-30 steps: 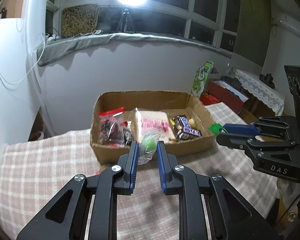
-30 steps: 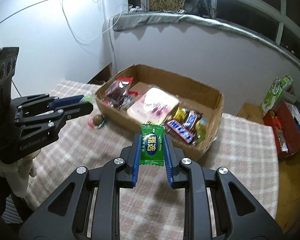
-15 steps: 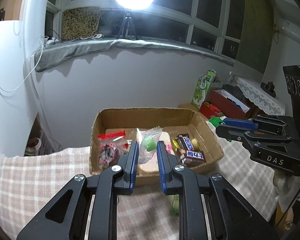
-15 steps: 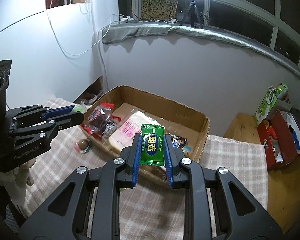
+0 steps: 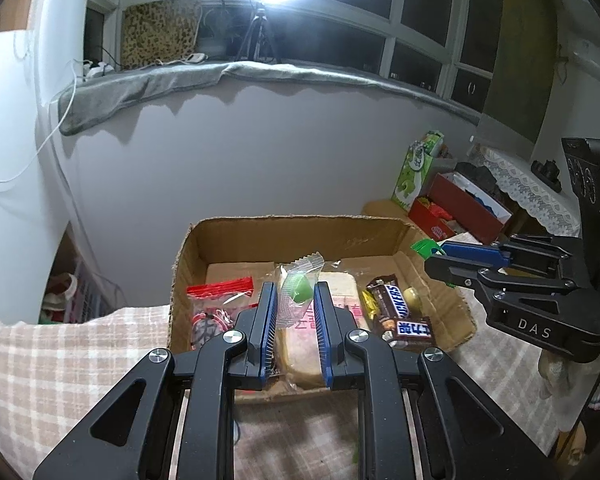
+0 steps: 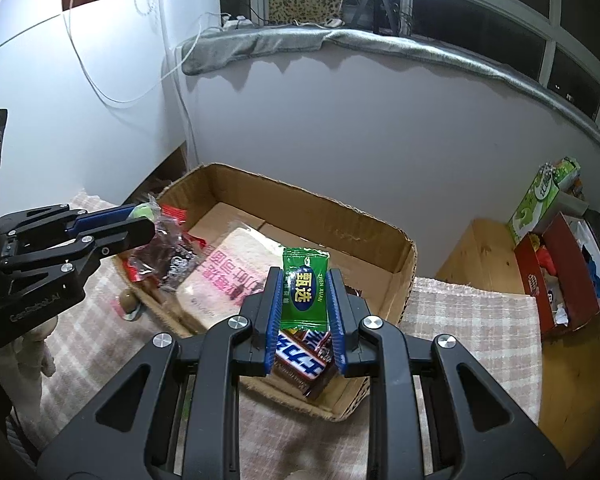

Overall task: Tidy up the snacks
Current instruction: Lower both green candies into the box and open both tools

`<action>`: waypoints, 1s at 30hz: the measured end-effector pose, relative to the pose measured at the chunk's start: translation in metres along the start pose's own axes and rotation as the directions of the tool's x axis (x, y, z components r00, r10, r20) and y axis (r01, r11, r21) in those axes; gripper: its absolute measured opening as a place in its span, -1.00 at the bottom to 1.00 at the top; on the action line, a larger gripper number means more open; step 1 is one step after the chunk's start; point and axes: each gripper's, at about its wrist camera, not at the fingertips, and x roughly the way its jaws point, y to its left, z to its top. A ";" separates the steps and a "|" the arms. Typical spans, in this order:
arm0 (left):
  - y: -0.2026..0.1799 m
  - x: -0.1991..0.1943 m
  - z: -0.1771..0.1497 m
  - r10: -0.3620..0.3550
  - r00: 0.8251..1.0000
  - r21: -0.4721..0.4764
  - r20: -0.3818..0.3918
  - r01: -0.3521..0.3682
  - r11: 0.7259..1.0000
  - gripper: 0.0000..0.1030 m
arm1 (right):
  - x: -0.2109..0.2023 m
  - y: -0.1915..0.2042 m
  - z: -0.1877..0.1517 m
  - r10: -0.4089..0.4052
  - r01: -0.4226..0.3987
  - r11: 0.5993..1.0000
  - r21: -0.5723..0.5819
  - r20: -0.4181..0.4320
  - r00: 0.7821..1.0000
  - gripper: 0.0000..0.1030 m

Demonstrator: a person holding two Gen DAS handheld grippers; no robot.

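Note:
My left gripper (image 5: 296, 294) is shut on a clear-wrapped green candy (image 5: 298, 290), held over the near wall of an open cardboard box (image 5: 300, 232). My right gripper (image 6: 304, 288) is shut on a green candy packet (image 6: 304, 290) with a blue oval label, held upright above the box's right front corner (image 6: 404, 264). Inside the box lie a red-topped bag of dark snacks (image 5: 216, 304), a pale pink-printed pack (image 6: 224, 276) and Snickers bars (image 5: 398, 312). Each gripper shows in the other's view: the right gripper (image 5: 440, 256) at the box's right, the left gripper (image 6: 140, 220) over its left end.
A checked cloth (image 5: 60, 360) covers the table. A small round sweet (image 6: 128, 302) lies on the cloth left of the box. A red box (image 6: 560, 276) and a green carton (image 6: 540, 200) stand on a wooden surface at the right. A white wall rises behind the box.
Both grippers have moved forward toward the box with their candies still held. The box now fills the lower middle of each view, and the candies hang over it.

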 end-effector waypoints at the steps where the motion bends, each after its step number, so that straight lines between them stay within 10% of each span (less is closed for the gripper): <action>1: 0.001 0.003 0.000 0.002 1.000 -0.001 -0.005 -0.002 1.000 -0.68 | 0.004 -0.002 0.000 -0.002 0.002 1.000 0.004 -0.004 1.000 -0.56; 21: 0.002 0.029 0.000 0.007 0.999 0.004 -0.048 -0.007 1.000 -0.66 | 0.035 -0.016 -0.005 -0.009 0.011 1.000 0.021 -0.057 0.998 -0.56; 26: 0.002 0.027 0.000 0.020 0.999 -0.005 -0.042 -0.020 1.000 -0.35 | 0.030 -0.012 -0.006 -0.041 0.041 0.999 -0.001 -0.042 0.998 0.13; 30: 0.002 0.024 0.000 0.029 0.999 -0.001 -0.040 -0.029 1.000 -0.30 | 0.023 -0.013 -0.004 -0.053 0.053 0.999 0.002 -0.024 0.998 0.19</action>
